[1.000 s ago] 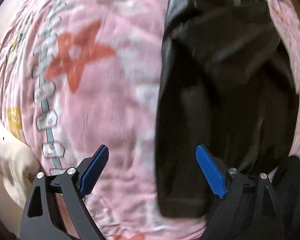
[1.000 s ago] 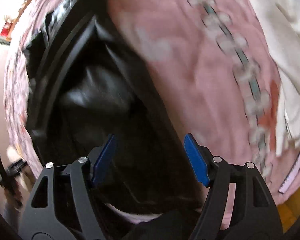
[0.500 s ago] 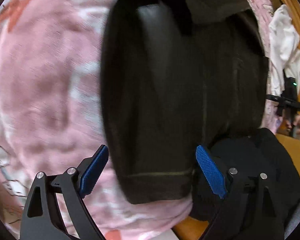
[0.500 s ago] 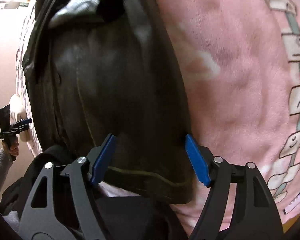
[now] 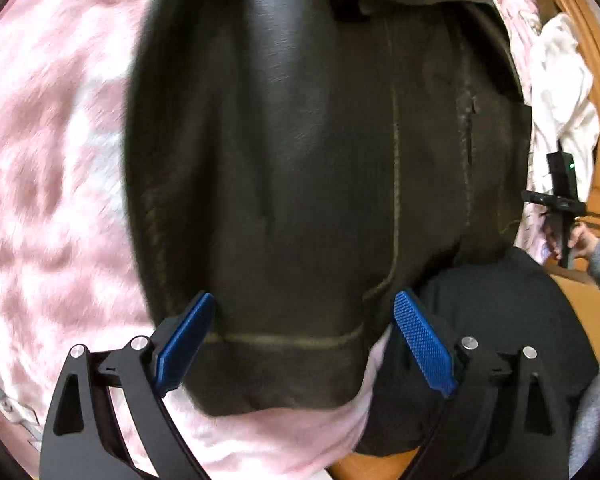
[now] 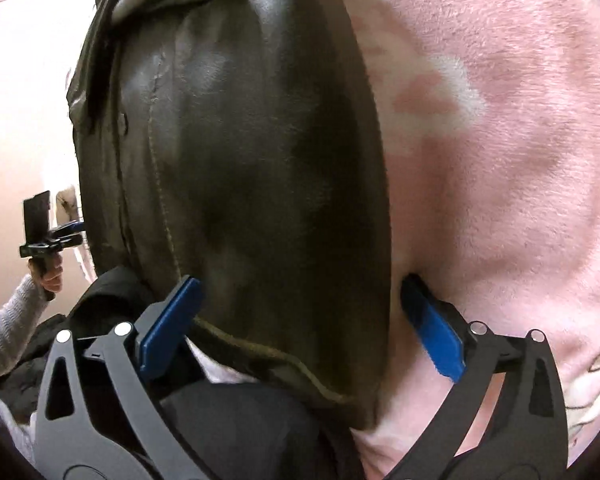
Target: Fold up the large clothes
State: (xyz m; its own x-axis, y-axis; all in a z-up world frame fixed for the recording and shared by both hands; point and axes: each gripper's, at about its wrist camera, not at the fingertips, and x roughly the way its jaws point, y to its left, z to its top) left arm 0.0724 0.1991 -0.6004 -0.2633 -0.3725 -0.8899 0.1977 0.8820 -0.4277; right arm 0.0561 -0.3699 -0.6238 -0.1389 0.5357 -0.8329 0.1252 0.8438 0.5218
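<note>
A dark leather jacket point(image 5: 300, 168) lies flat on a pink fleece blanket point(image 5: 48, 184). Its stitched hem faces me. My left gripper point(image 5: 304, 340) is open, its blue fingers straddling the hem's left end, close above it. The jacket also shows in the right wrist view point(image 6: 260, 184). My right gripper point(image 6: 300, 328) is open, its fingers astride the hem's right corner, the right finger point(image 6: 432, 324) pressed against the blanket point(image 6: 500, 140).
A black garment point(image 5: 500, 340) lies bunched at the near edge beside the jacket. A white cloth point(image 5: 560, 92) lies by the wooden bed frame point(image 5: 596, 32). The other hand-held gripper shows at the side of each view.
Both grippers have swung over the blanket and come in low to the jacket's hem. Both have stayed open.
</note>
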